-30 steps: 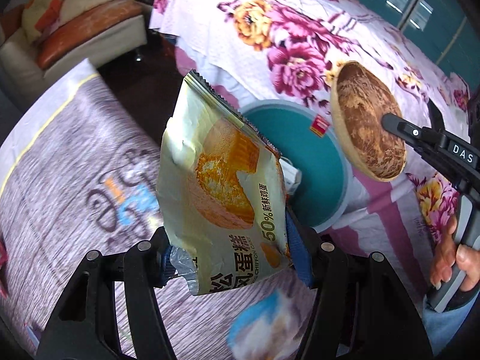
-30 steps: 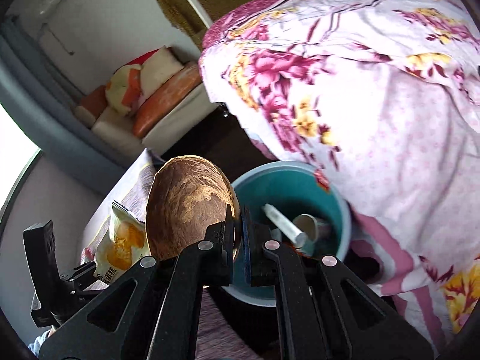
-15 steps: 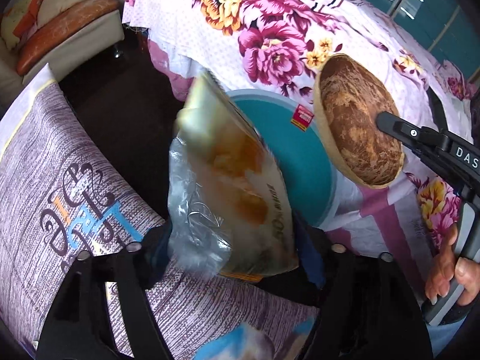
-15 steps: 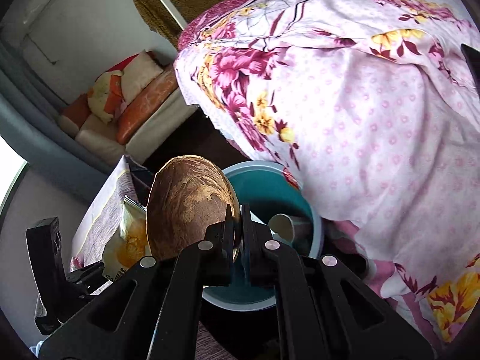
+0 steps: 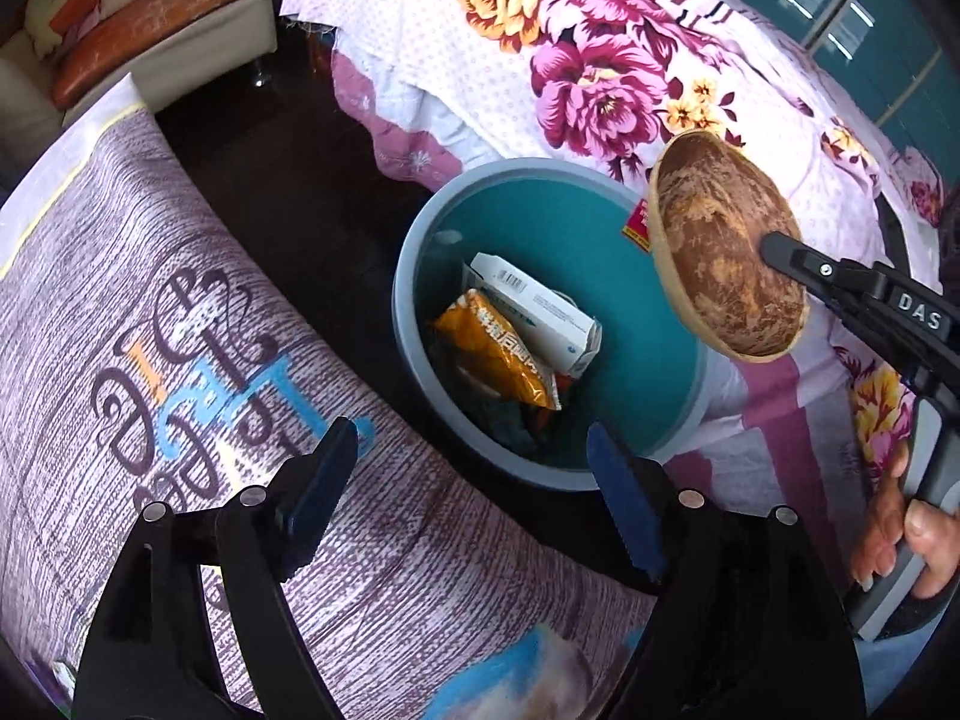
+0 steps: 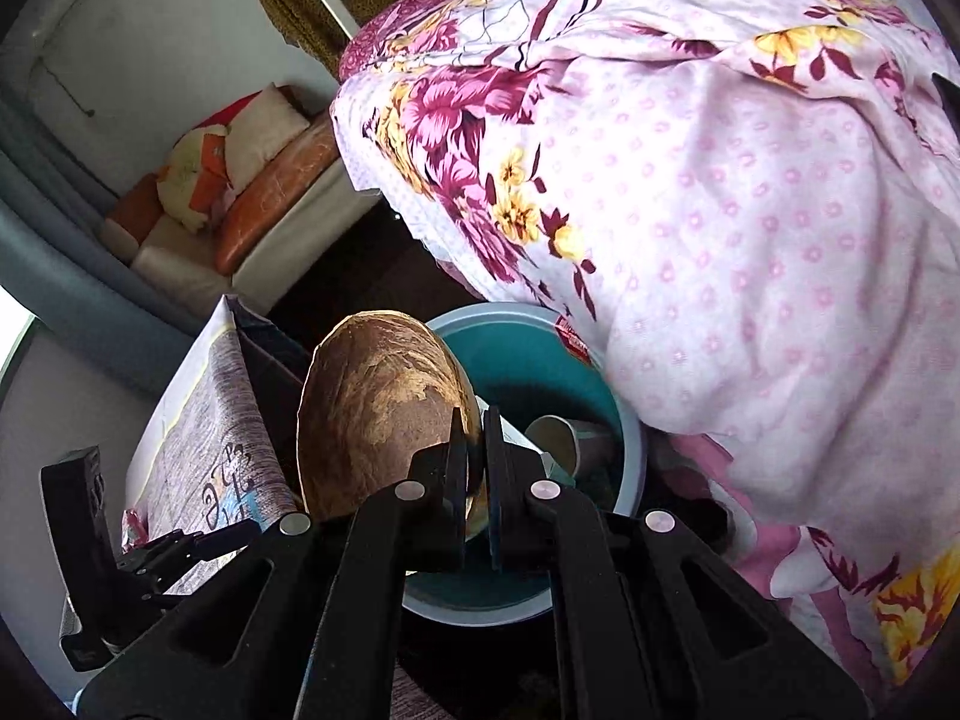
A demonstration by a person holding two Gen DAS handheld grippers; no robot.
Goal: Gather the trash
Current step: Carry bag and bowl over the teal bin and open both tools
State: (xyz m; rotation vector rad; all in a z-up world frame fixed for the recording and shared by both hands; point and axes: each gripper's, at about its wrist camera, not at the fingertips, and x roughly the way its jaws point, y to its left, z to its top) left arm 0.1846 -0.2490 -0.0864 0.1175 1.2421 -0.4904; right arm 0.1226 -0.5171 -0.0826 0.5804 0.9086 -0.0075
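A teal bin (image 5: 414, 276) stands on the dark floor between the table and the bed. In it lie the orange cake bag (image 5: 498, 354), a white box (image 5: 534, 312) and a paper cup (image 6: 558, 438). My left gripper (image 5: 471, 438) hovers over the bin's near rim; its jaws are opening and nothing is between them. My right gripper (image 6: 474, 420) is shut on the rim of a brown coconut shell half (image 6: 372, 402), held above the bin's right side. The left wrist view shows the shell (image 5: 726, 246) too.
A floral bedcover (image 5: 600, 60) hangs down against the bin's far side. A purple printed tablecloth (image 5: 150, 300) covers the table at the left. A sofa with orange cushions (image 5: 150, 18) stands at the back. A person's hand (image 5: 900, 528) grips the right handle.
The left jaws widened and the cake bag dropped out of them into the bin. Both grippers sank a little toward the bin; the right still holds the shell.
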